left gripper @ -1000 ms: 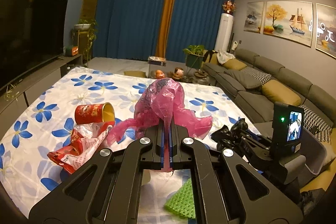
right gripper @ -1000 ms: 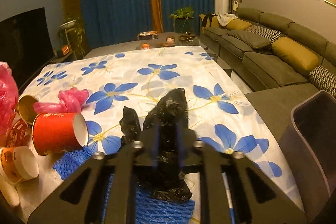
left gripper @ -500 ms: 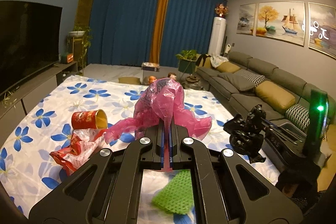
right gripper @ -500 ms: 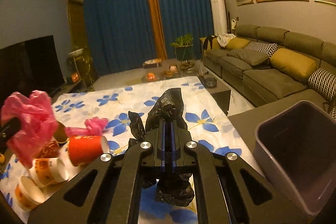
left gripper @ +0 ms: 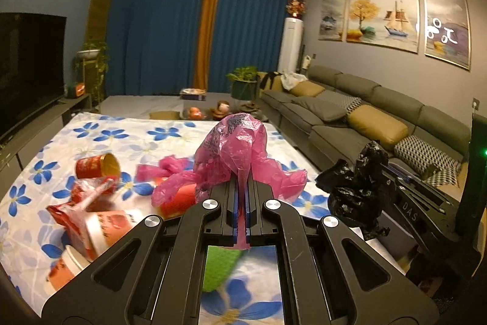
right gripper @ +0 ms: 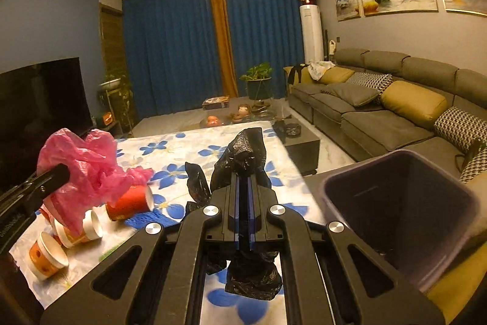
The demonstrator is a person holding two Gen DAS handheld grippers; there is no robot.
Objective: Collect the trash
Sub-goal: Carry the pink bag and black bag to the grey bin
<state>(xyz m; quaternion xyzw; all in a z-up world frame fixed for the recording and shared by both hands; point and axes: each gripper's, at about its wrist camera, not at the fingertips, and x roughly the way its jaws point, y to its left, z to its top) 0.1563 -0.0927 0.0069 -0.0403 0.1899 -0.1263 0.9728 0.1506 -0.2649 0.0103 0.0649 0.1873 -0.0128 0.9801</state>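
The left tongs (left gripper: 240, 197) are clamped on a crumpled pink plastic bag (left gripper: 234, 154); the right tongs (right gripper: 243, 197) pinch a crumpled black plastic bag (right gripper: 243, 151). Both bags look light, soft and slippery, best held by bunched folds. A dark plastic bin (right gripper: 404, 221) sits just right of the right tongs.

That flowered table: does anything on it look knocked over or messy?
Yes. Several paper cups lie tipped on their sides: a red cup and an orange-dotted cup. A torn red wrapper sprawls among them. The pink bag and black bag hang crumpled from the claws, above the table.
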